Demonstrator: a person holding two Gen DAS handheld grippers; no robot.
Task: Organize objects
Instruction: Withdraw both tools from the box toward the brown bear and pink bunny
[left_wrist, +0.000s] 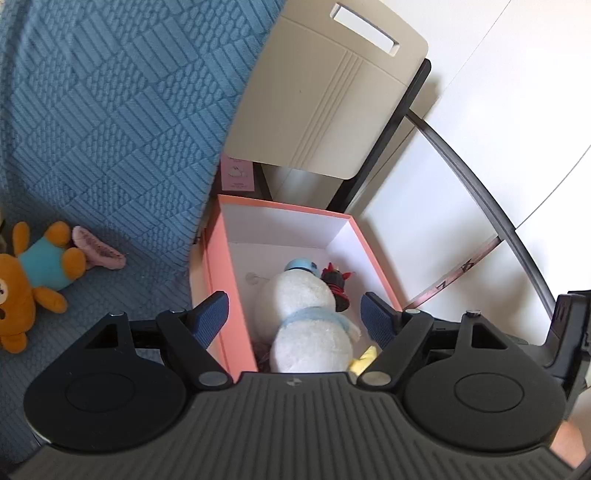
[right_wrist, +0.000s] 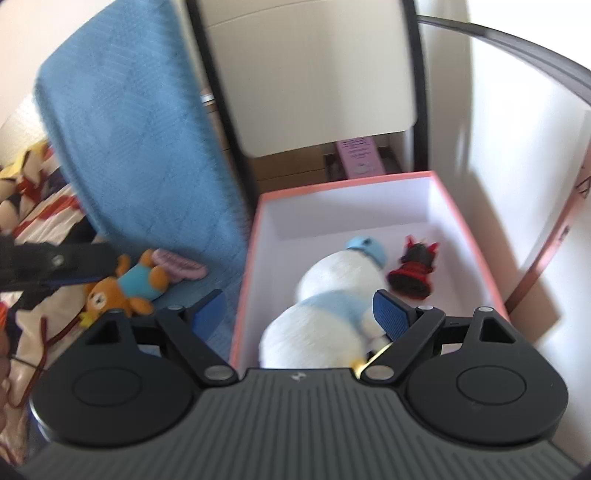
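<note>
A pink box (left_wrist: 214, 280) with a white inside stands on the floor beside the bed; it also shows in the right wrist view (right_wrist: 469, 236). In it lie a white plush duck with a blue hat and scarf (left_wrist: 306, 314) (right_wrist: 332, 302) and a small red and black doll (left_wrist: 334, 286) (right_wrist: 413, 273). My left gripper (left_wrist: 295, 319) is open and empty above the box, over the duck. My right gripper (right_wrist: 301, 317) is open and empty above the box too. An orange bear plush in a teal shirt (left_wrist: 33, 277) (right_wrist: 125, 284) lies on the blue blanket to the left.
A pink knitted piece (left_wrist: 98, 247) (right_wrist: 181, 266) lies next to the bear. The blue blanket (left_wrist: 110, 110) hangs over the bed edge. A beige chair (left_wrist: 321, 96) stands behind the box, a small pink carton (right_wrist: 360, 155) under it. White wall panels (left_wrist: 480, 147) are on the right.
</note>
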